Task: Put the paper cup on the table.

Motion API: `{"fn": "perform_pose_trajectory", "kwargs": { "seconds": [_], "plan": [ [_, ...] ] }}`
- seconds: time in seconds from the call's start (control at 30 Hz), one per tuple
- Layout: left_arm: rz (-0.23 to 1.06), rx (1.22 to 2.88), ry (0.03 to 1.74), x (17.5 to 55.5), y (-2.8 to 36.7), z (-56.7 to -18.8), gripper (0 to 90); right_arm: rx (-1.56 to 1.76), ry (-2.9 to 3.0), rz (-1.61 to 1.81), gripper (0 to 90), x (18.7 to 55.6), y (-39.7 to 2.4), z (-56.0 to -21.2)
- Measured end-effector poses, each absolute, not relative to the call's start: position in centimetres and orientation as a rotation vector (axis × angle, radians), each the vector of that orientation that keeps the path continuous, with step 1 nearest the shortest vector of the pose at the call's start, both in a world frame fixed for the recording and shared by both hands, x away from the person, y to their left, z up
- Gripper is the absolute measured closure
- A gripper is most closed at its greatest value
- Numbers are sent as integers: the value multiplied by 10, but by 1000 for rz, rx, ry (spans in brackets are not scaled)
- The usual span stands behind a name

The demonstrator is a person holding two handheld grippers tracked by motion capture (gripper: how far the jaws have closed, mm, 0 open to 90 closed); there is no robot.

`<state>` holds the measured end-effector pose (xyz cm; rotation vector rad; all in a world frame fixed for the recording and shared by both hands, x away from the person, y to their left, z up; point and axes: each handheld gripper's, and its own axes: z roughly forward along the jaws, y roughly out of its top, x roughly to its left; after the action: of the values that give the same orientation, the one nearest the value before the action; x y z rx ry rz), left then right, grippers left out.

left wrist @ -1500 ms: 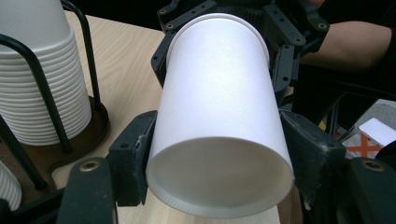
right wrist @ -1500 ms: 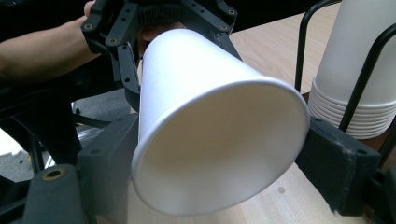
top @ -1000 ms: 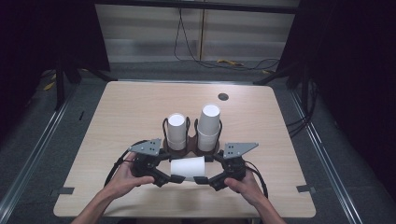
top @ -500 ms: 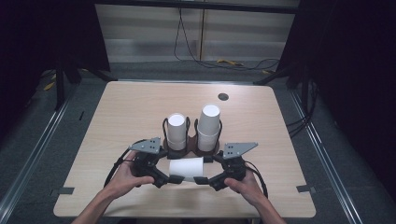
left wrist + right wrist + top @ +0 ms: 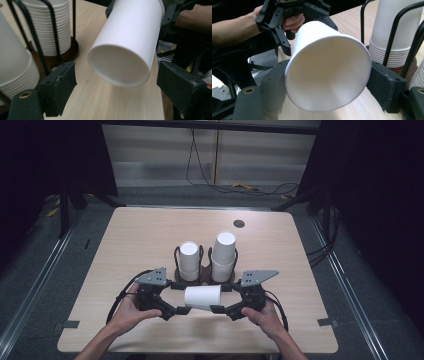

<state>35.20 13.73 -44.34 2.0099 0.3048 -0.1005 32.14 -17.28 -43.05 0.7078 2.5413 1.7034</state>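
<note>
Two claws flank one paper cup (image 5: 202, 297): left claw (image 5: 115, 82) has just opened off its base, right claw (image 5: 328, 85) has tightened on the rim, so the handover looks complete.

You look down on a light wooden counter (image 5: 150, 235) with rounded corners, and near its far right part there is a small dark round cap (image 5: 239, 223) set in the top. Around the counter the floor (image 5: 90, 220) is grey, and metal rails (image 5: 35, 290) run along it on both sides. Small dark pieces of tape (image 5: 327, 322) sit at the near corners of the counter. Behind the counter you see a pale wall panel (image 5: 160, 157), and black cables (image 5: 200, 165) hang down in front of it and lie on the floor. Dark curtains (image 5: 380, 195) close both sides, so the light falls mostly on the counter.
</note>
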Motion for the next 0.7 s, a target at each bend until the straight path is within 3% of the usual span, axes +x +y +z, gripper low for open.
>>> {"fn": "perform_pose_trajectory", "kwargs": {
  "seconds": [0.7],
  "plan": [
    [-52,1973,470,355,162,-459,156,881,2537,1539,241,323,-195,-434]
  ]
}}
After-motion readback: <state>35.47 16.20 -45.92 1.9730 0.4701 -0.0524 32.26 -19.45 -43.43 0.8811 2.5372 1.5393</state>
